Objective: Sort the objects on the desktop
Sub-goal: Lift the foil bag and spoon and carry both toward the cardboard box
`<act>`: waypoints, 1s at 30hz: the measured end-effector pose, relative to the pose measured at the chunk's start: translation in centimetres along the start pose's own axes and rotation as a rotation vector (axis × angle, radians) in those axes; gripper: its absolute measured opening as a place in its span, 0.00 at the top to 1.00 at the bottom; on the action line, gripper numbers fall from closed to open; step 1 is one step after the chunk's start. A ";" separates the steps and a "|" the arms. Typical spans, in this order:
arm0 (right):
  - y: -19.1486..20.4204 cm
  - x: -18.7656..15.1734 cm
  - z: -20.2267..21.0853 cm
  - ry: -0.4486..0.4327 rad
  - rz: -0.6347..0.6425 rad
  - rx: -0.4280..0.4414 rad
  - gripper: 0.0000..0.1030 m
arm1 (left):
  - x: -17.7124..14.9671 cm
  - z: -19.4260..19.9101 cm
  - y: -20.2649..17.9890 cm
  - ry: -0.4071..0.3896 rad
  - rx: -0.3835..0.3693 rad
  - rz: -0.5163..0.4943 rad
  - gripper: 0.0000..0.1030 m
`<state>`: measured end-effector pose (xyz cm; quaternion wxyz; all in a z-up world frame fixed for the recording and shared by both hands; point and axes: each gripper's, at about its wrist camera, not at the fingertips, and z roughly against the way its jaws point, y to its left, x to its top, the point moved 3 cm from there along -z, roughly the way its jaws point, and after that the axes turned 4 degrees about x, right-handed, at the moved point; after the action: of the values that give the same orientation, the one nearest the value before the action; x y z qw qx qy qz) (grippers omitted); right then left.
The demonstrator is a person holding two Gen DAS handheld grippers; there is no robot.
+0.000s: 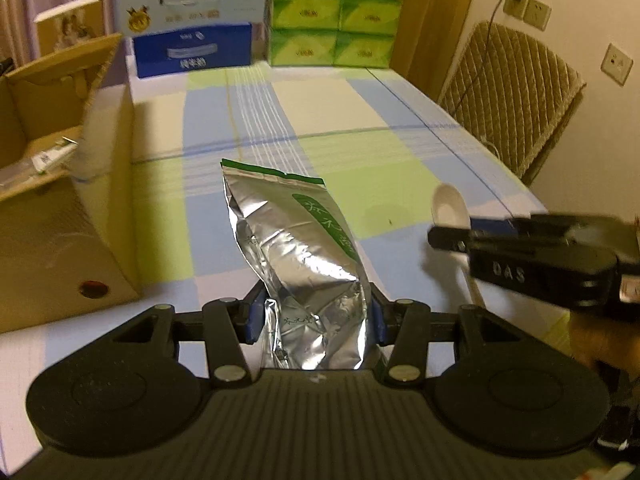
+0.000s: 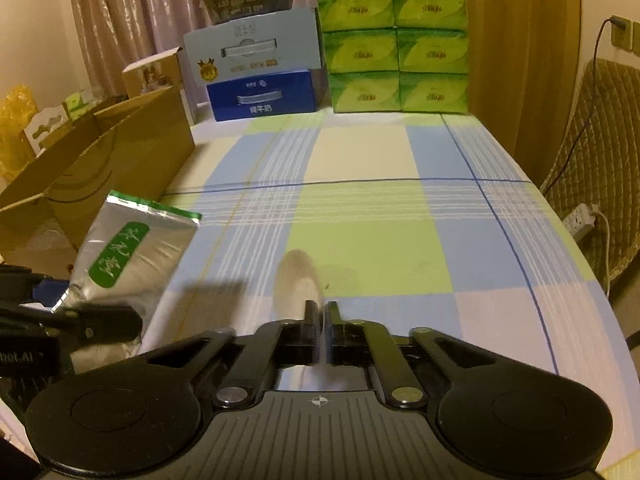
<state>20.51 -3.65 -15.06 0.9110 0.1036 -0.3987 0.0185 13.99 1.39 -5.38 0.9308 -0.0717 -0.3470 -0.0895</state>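
Observation:
A silver foil pouch [image 1: 296,240] with a green label sticks up and forward from my left gripper [image 1: 316,314], which is shut on its lower part above the checked tablecloth [image 1: 360,120]. In the right wrist view the pouch [image 2: 132,248] and the left gripper [image 2: 92,324] show at the lower left. My right gripper [image 2: 321,310] is shut on the handle of a white spoon [image 2: 298,280], whose blurred bowl points forward. From the left wrist view, the right gripper [image 1: 438,238] comes in from the right with the spoon [image 1: 450,206] at its tip.
An open cardboard box [image 1: 60,208] stands at the table's left edge, close to the pouch. Blue milk cartons [image 2: 262,94] and stacked green tissue packs [image 2: 396,48] line the far end. A padded chair [image 1: 516,92] stands off the right edge.

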 end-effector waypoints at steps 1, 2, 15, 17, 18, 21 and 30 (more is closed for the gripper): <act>0.2 0.1 0.3 -0.005 0.003 -0.003 1.00 | 0.1 0.4 0.2 -0.004 0.001 0.004 0.58; 0.4 0.1 0.4 -0.007 0.012 -0.011 1.00 | 0.1 0.8 0.5 -0.006 0.004 0.008 0.58; -0.1 -0.6 -0.6 0.034 0.003 0.032 0.97 | 0.3 3.9 2.2 -0.033 0.053 0.010 0.57; 0.0 -0.9 -1.0 0.032 0.028 0.018 0.73 | 0.1 3.7 2.2 -0.029 0.053 0.011 0.58; 0.0 -1.1 -1.3 0.035 0.028 0.020 0.45 | -0.1 3.5 2.2 -0.026 0.053 0.010 0.58; 0.2 -1.4 -2.0 0.039 0.037 0.030 0.40 | -0.7 2.6 2.3 -0.013 0.044 0.013 0.58; 2.1 -1.6 -5.1 0.047 0.112 0.025 0.41 | -1.8 0.5 2.5 0.012 0.029 0.010 0.58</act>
<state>22.86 -0.51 -19.19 0.9162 0.0921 -0.3823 0.0769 12.85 4.17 -6.36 0.9343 -0.0594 -0.3421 -0.0802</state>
